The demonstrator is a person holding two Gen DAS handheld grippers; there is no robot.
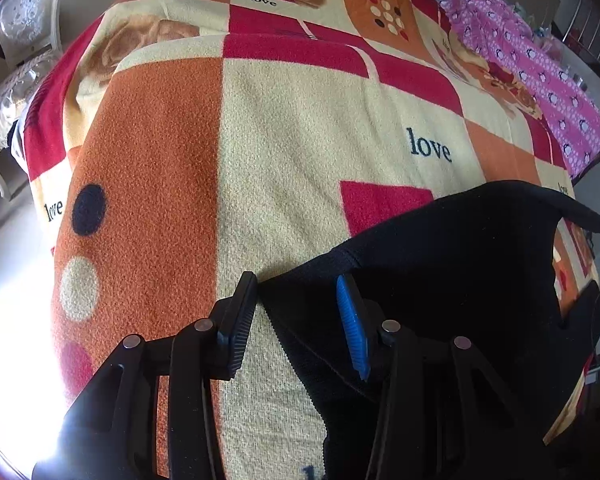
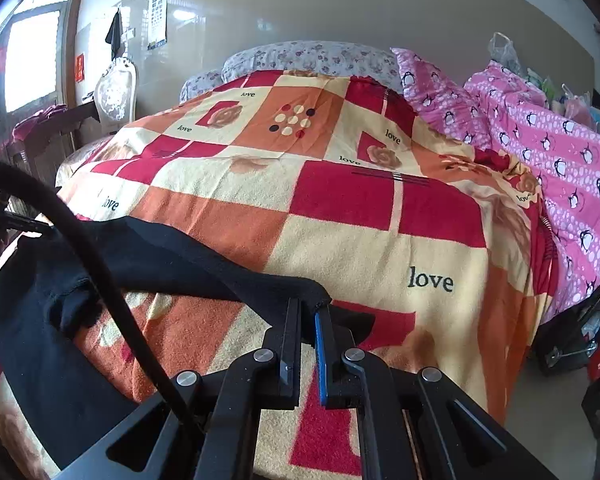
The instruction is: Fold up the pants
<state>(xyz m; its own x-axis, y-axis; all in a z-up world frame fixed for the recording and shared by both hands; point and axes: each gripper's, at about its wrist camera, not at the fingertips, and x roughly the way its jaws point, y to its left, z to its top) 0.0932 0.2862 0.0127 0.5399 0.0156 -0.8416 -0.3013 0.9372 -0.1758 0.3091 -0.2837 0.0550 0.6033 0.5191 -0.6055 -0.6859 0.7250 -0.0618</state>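
Black pants (image 1: 440, 264) lie on a bed under a patchwork "love" blanket (image 1: 300, 140). My left gripper (image 1: 298, 290) is open, its jaws on either side of the waistband corner, black fabric between them. The right pad is blue. In the right wrist view the pants (image 2: 160, 256) stretch from the left toward the centre. My right gripper (image 2: 309, 308) is shut on a corner of the pants edge and holds it slightly lifted above the blanket (image 2: 360, 220).
A pink penguin-print quilt (image 2: 560, 168) and pillow lie along the bed's right side. A floral pillow (image 2: 300, 58) is at the head. A white chair (image 1: 24, 20) stands left of the bed. A black cable (image 2: 100, 272) crosses the right wrist view.
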